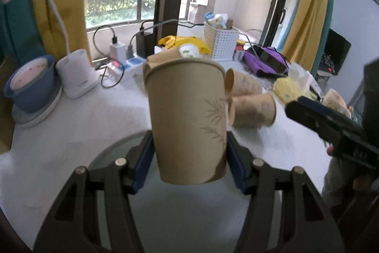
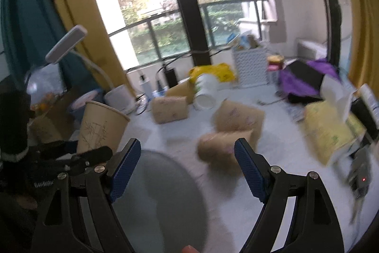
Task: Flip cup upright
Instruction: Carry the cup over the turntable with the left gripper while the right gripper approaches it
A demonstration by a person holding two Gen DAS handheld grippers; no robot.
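With the left gripper (image 1: 189, 155) closed on the lower wall of the brown paper cup (image 1: 187, 115), mouth up above the grey round mat (image 1: 113, 151), we lower it level, while the right gripper (image 2: 187, 167) hangs wide open, holding nothing.

A tan paper cup (image 1: 186, 120) printed with a faint leafy sprig is seen held upright, rim uppermost and base clear of the white table, while several like cups, among them two (image 1: 252, 110) (image 1: 244, 83) just behind it, are left lying on their sides.
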